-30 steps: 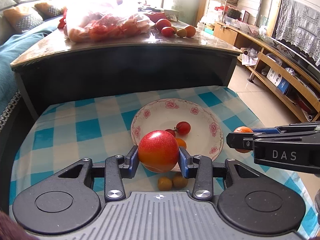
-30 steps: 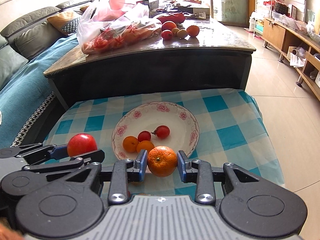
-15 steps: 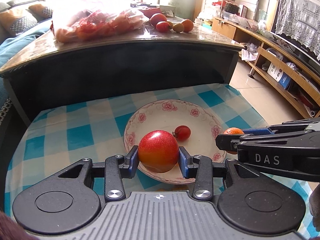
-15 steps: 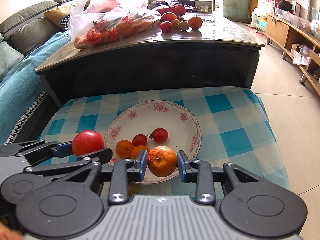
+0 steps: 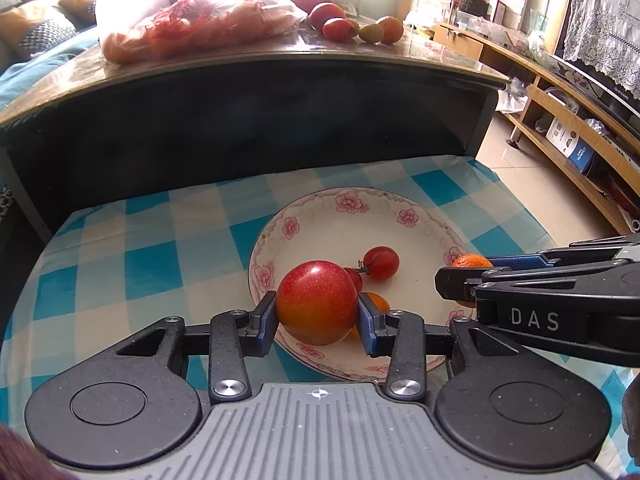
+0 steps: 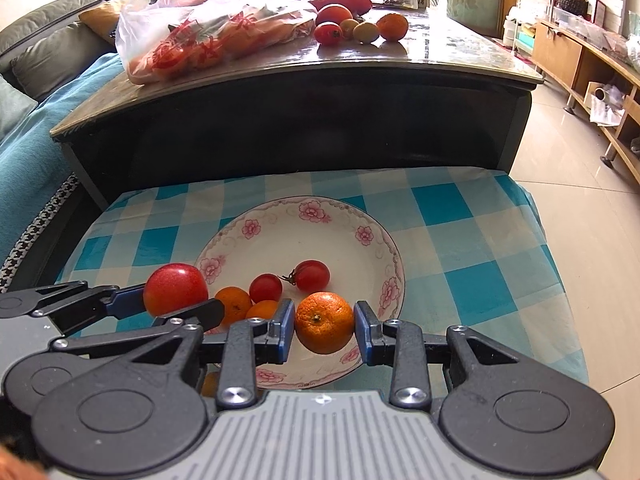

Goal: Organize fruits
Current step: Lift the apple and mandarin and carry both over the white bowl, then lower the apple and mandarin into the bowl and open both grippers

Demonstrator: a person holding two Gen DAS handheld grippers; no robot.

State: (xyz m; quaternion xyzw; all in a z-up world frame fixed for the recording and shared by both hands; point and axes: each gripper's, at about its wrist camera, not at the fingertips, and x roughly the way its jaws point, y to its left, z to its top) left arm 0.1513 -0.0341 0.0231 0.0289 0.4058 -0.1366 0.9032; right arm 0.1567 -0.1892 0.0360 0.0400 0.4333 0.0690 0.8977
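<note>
Plate (image 6: 376, 240) holds cherry tomatoes (image 6: 312, 276); hand-held grippers pinch red fruit (image 5: 317, 302), orange (image 6: 325, 322).

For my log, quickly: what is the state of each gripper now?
Left gripper: closed, holding the red tomato.
Right gripper: closed, holding the orange.

We see a big red tomato (image 5: 317, 302) w/ orange underside and a mandarin (image 6: 325, 322), both held over the near rim of the floral plate (image 6: 352, 220). In the plate: two cherry tomatoes (image 6: 312, 276), two small orange fruits (image 6: 234, 300).
</note>
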